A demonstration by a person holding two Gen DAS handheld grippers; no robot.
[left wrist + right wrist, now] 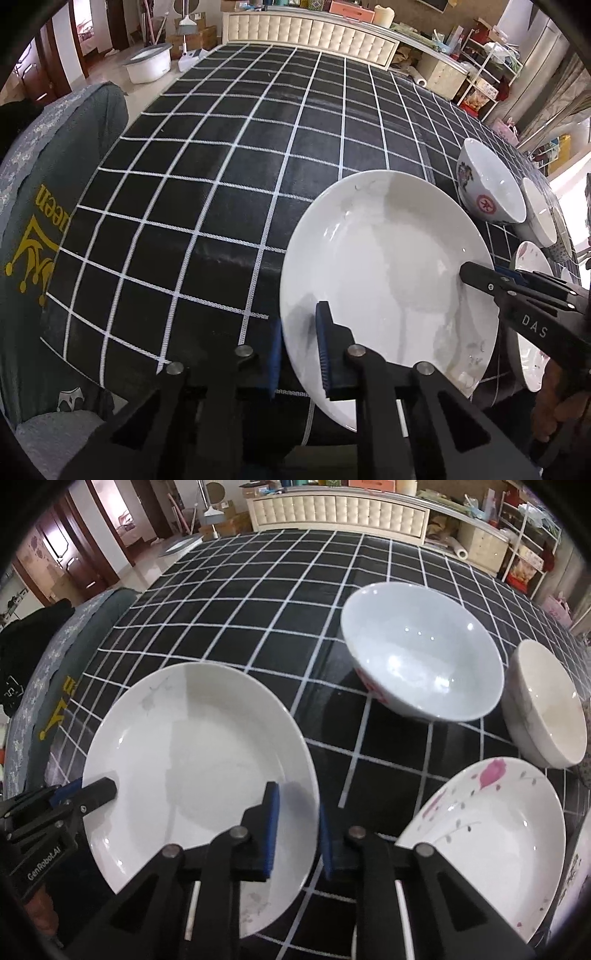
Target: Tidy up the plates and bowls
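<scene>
Left gripper, marked "GenRobot.AI", and right gripper, marked "DAS", each pinch the white plate rim. Floral plate is cut off at frame edge.

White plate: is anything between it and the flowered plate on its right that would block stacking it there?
Nothing visible. The white plate is straddled at its rim by both the left gripper and the right gripper. Only bare checked tablecloth lies between it and the flowered plate; the bowls sit farther back.
</scene>
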